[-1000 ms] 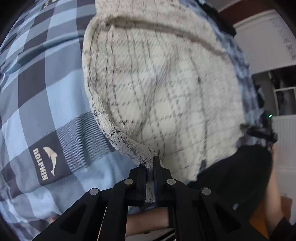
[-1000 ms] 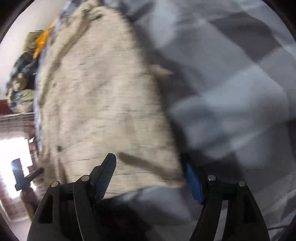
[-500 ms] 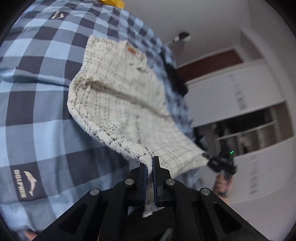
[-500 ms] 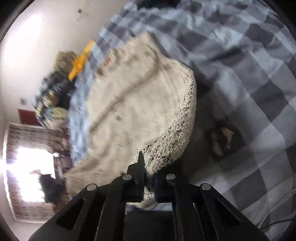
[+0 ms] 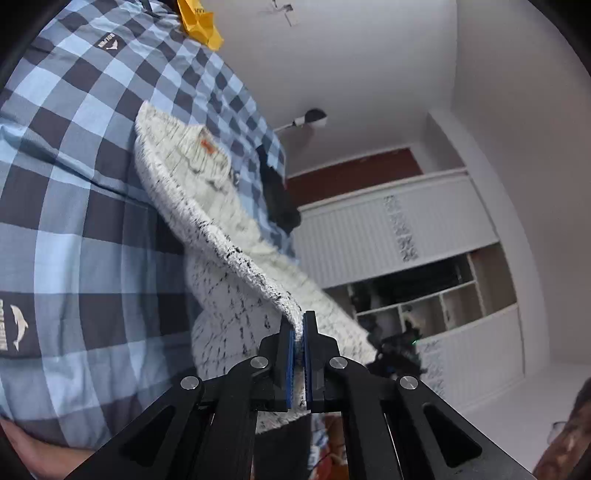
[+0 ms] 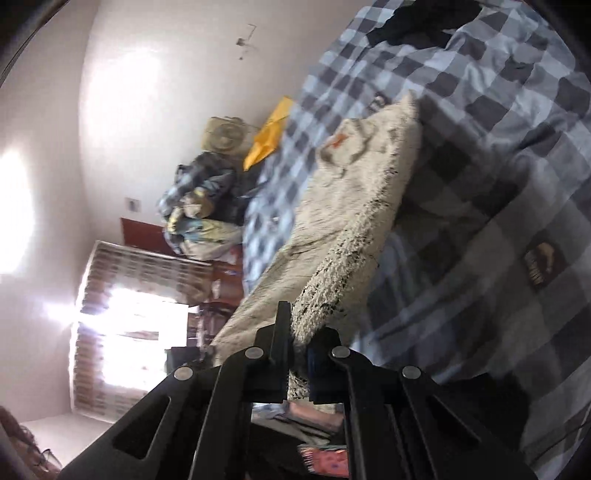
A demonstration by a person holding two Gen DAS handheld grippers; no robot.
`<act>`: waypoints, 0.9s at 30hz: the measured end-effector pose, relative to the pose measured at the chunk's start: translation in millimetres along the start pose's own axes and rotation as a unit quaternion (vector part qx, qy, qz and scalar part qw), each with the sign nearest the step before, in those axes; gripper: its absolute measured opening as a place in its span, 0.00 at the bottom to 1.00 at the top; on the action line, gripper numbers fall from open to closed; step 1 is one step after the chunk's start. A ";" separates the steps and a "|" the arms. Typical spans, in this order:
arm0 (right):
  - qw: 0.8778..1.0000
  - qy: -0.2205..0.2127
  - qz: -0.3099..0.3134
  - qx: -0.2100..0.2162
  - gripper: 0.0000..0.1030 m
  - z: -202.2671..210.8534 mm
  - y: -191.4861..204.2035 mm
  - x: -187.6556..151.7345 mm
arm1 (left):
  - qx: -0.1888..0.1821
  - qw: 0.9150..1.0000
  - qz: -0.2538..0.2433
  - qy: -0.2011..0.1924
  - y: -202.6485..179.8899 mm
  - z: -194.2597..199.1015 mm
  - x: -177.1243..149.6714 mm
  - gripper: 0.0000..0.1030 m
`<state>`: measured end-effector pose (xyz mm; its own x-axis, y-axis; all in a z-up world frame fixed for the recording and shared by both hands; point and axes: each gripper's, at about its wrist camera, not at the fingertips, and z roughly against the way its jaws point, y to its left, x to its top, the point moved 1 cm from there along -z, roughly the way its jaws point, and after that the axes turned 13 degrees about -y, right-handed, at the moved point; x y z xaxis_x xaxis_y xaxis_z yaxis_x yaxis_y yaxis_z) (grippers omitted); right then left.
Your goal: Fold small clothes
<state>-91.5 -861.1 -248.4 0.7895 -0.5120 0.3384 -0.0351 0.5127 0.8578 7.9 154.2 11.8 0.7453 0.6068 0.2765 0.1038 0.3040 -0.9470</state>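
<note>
A cream knitted garment [image 5: 229,236] with thin dark check lines and an orange neck label lies lengthwise on the blue checked bedcover [image 5: 74,155]. My left gripper [image 5: 298,325] is shut on one near corner of its hem and holds it lifted off the bed. In the right wrist view the same garment [image 6: 354,192] stretches away from me, and my right gripper [image 6: 300,334] is shut on the other near corner. The near half hangs raised between the two grippers; the collar end still rests on the bed.
A yellow cloth [image 5: 201,22] lies at the far end of the bed, and a dark garment [image 5: 277,199] at its edge. A pile of clothes [image 6: 203,206] sits by the wall. White cupboards with open shelves [image 5: 424,291] stand beyond the bed.
The right gripper closed on the garment's near corner. Both grippers rose and tilted up, lifting the near hem off the bed; the room beyond the bed came into view.
</note>
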 end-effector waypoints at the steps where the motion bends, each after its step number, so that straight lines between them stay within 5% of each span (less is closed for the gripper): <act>1: 1.000 0.004 -0.004 0.008 0.04 1.1 0.1 -1.3 | -0.002 1.000 0.001 -0.003 -3.5 5.4 -0.8 0.03; 8: 0.999 0.002 -0.023 0.037 0.04 29.3 13.2 -19.2 | 0.002 1.000 0.007 -0.022 -23.6 56.4 -15.2 0.03; 15: 0.999 0.009 -0.042 0.009 0.04 43.0 13.7 -35.6 | 0.053 0.997 0.036 -0.042 -5.3 70.7 -16.7 0.03; 20: 0.997 0.022 -0.079 -0.004 0.04 13.9 -13.0 -17.8 | 0.085 0.993 0.072 -0.037 22.9 33.4 21.1 0.03; 27: 0.994 0.021 -0.101 -0.034 0.04 -50.3 -41.1 63.6 | 0.136 0.980 0.144 -0.037 71.2 -68.7 125.6 0.03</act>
<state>-9.1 -880.1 -281.5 0.8017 -0.5800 0.1446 0.1660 0.4484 0.8783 154.2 201.7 -32.1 0.6670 0.7446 0.0253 -0.2896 0.2905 -0.9120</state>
